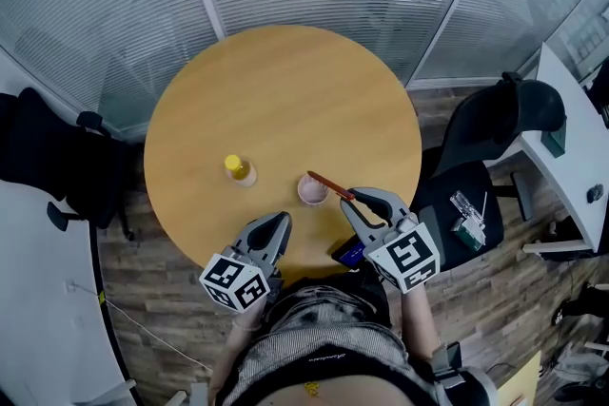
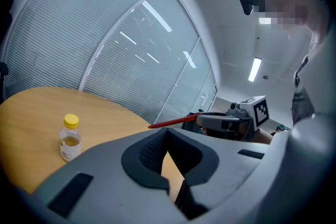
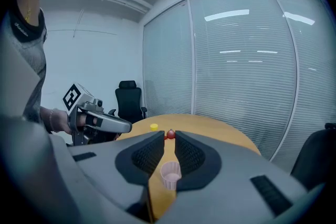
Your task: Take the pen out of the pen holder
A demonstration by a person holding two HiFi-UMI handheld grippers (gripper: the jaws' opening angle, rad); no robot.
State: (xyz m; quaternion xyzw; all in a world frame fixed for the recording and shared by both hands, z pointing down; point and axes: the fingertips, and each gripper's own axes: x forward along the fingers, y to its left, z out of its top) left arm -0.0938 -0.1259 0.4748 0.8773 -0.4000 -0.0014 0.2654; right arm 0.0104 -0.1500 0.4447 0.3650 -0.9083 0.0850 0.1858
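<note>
Head view shows the red pen (image 1: 329, 184) clamped at its near end by the jaws of the right gripper (image 1: 355, 199), which are closed on it. The pen's long axis runs from those jaws up and to the left, so its free end is seen over the pink pen holder (image 1: 312, 195), which stands upright on the round wooden surface (image 1: 285, 90). From the right gripper view the pen is met end-on, as a red dot between the jaw tips, while the pen holder appears lower down, on the surface beneath the jaws rather than between them. In the left gripper view the pen is seen lying close to level.

The pen is therefore judged to be lifted clear of the holder, though only just above and beside it. A pull back along the pen's axis, toward the right gripper, is what would carry the free end off the cup's rim.

The left gripper (image 1: 283, 222) hangs near the surface's front edge, left of the holder. Its jaws are drawn together with nothing in them. A yellow-capped bottle (image 1: 238, 169) stands further left, apart from the holder.
</note>
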